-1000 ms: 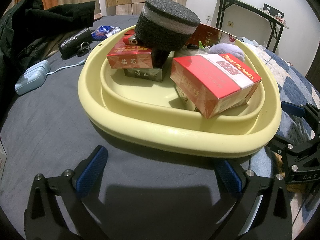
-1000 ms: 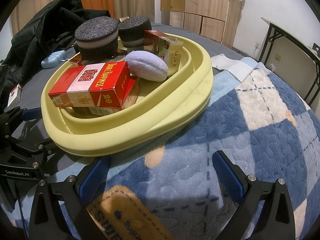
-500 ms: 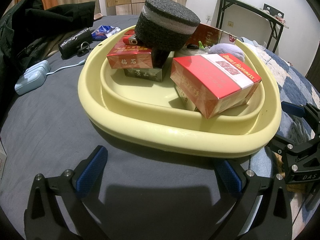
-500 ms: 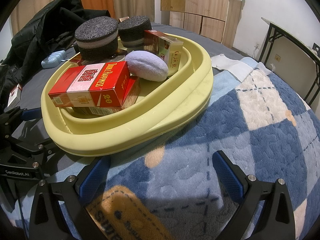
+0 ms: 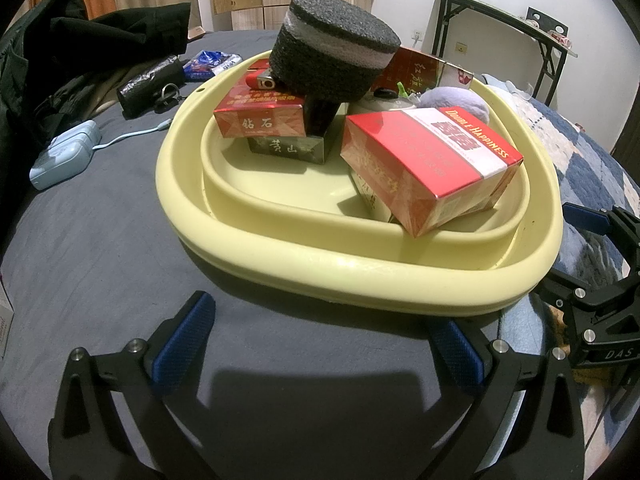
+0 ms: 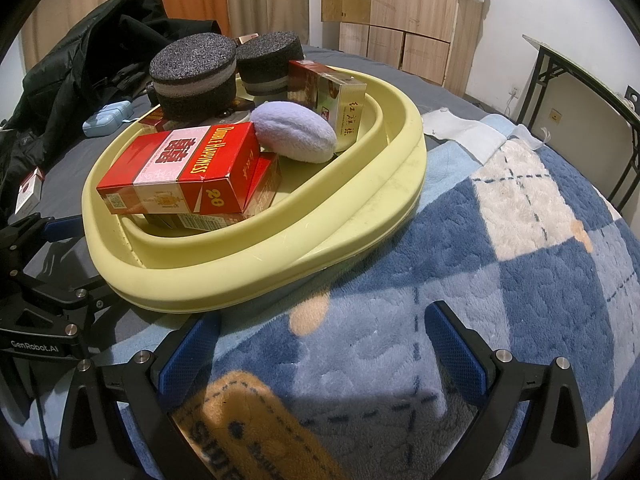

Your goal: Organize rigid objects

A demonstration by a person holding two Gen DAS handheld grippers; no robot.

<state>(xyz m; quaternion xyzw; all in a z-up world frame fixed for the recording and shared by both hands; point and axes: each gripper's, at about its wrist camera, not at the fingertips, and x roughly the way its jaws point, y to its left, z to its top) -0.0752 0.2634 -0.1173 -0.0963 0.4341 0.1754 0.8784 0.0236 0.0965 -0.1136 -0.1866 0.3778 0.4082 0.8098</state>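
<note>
A pale yellow basin (image 5: 304,256) (image 6: 280,256) sits on the bed. It holds a red Double Happiness box (image 5: 432,164) (image 6: 180,168), other cigarette boxes (image 5: 260,120), a grey foam puck (image 5: 336,56) (image 6: 192,76), a second puck (image 6: 270,62), a lilac plush pad (image 6: 296,132) and a red lighter (image 5: 260,78). My left gripper (image 5: 320,344) is open and empty, just short of the basin's near rim. My right gripper (image 6: 320,344) is open and empty over the blanket, by the basin's other side.
A blue-and-white plaid blanket (image 6: 500,248) covers the right of the grey sheet (image 5: 100,220). A light-blue case with cable (image 5: 64,156), a folded black umbrella (image 5: 148,84), a black jacket (image 5: 80,40) and a small box (image 6: 28,196) lie left. A metal-legged table (image 5: 500,24) stands behind.
</note>
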